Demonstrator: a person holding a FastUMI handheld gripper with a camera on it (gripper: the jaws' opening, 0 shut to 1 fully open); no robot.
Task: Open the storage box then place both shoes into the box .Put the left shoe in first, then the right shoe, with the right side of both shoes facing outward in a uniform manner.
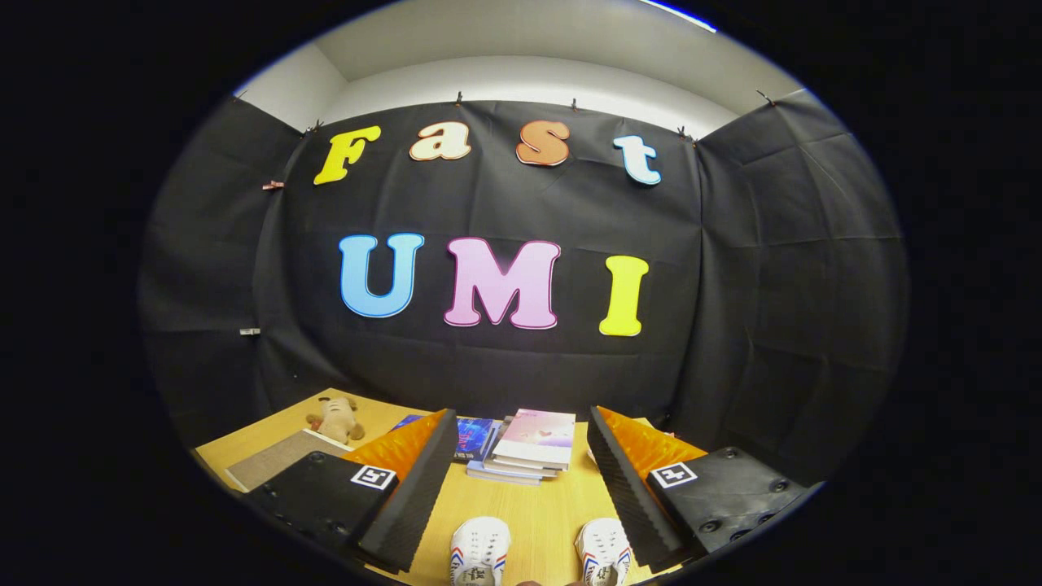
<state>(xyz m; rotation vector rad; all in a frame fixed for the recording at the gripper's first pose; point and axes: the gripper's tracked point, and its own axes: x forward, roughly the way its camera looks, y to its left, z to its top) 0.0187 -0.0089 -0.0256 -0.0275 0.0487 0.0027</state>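
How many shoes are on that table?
2: one white shoe and a second side by side on the table, between the open tool's fingers. Others may be hidden.

The wooden table (541, 521) bears two shoes (479, 552), stacked books (533, 443), a plush toy (336, 418).

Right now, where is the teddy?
The plush toy lies on the table's far left corner by the wall, beyond the open gripper, left of the books.

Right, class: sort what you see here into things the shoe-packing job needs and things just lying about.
Job: pair of white canvas shoes with red-and-blue stripes, lying between the open claw fingers.
Lying about: stack of paperback books, tan plush toy, grey flat mat.
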